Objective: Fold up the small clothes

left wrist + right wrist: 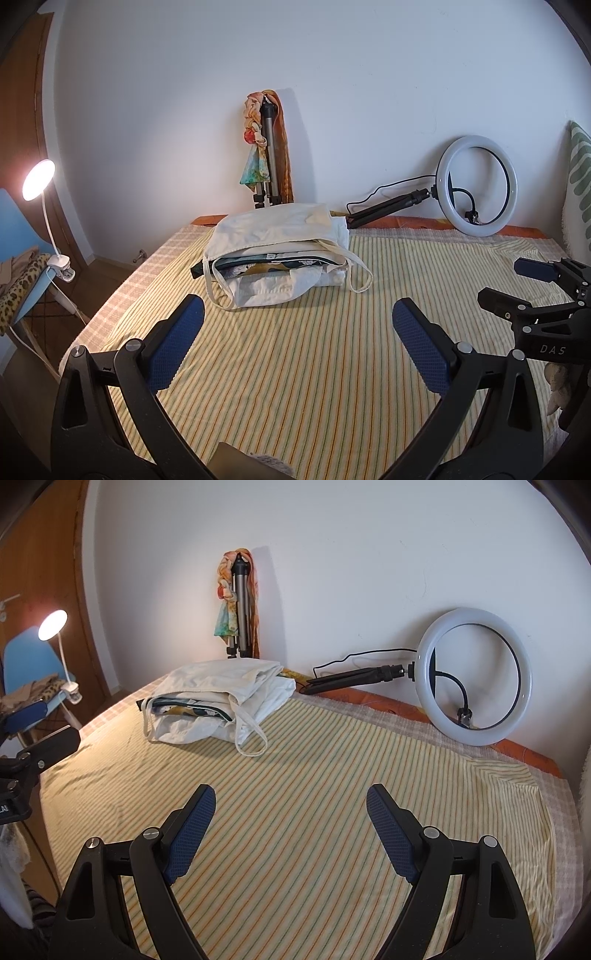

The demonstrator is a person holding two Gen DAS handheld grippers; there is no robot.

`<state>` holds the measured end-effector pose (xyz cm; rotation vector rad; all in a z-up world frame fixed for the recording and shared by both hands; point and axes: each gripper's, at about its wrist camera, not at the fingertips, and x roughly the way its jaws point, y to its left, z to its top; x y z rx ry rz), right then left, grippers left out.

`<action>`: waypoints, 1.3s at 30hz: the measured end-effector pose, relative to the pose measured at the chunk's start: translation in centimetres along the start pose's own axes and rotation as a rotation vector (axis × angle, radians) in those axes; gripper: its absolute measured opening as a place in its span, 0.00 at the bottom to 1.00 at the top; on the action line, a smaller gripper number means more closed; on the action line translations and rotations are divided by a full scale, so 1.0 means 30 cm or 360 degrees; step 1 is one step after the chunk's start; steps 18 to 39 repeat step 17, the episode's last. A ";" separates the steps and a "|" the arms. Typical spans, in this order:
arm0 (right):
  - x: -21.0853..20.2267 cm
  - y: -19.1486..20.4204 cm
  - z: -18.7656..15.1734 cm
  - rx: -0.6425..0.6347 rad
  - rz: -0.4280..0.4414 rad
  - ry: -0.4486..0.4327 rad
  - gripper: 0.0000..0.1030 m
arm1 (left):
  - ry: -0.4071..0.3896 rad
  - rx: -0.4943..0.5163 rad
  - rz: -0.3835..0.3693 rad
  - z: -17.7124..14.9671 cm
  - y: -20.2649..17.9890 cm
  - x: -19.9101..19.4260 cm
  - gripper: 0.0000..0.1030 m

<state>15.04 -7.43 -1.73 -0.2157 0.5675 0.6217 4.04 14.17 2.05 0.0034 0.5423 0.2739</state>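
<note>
Left wrist view: the left gripper point(297, 332) stands spread, nothing between its blue pads point(177, 343), poised above the striped sheet point(295, 387), apparently in readiness. The task's clothes sit as a pile point(280, 254) inside and under a white cloth bag point(273, 225) at the far side of the bed, well apart from both tools, presumably staged for drawing out one at a time. The right gripper point(517, 284) shows at the frame's right edge. Right wrist view: the right gripper is likewise spread and empty over bare sheet. A ring light point(476, 675) leans on the wall; a clip lamp point(53, 626) is lit at left.
</note>
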 end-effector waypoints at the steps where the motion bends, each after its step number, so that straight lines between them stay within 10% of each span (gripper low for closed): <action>1: 0.000 0.000 -0.001 -0.0002 -0.0002 0.0000 0.82 | -0.0001 -0.0001 0.0003 -0.001 0.001 -0.001 1.00; 39: 0.003 0.005 -0.010 -0.0021 0.0007 0.0006 0.82 | 0.0007 -0.0013 0.0009 -0.019 0.009 -0.006 1.00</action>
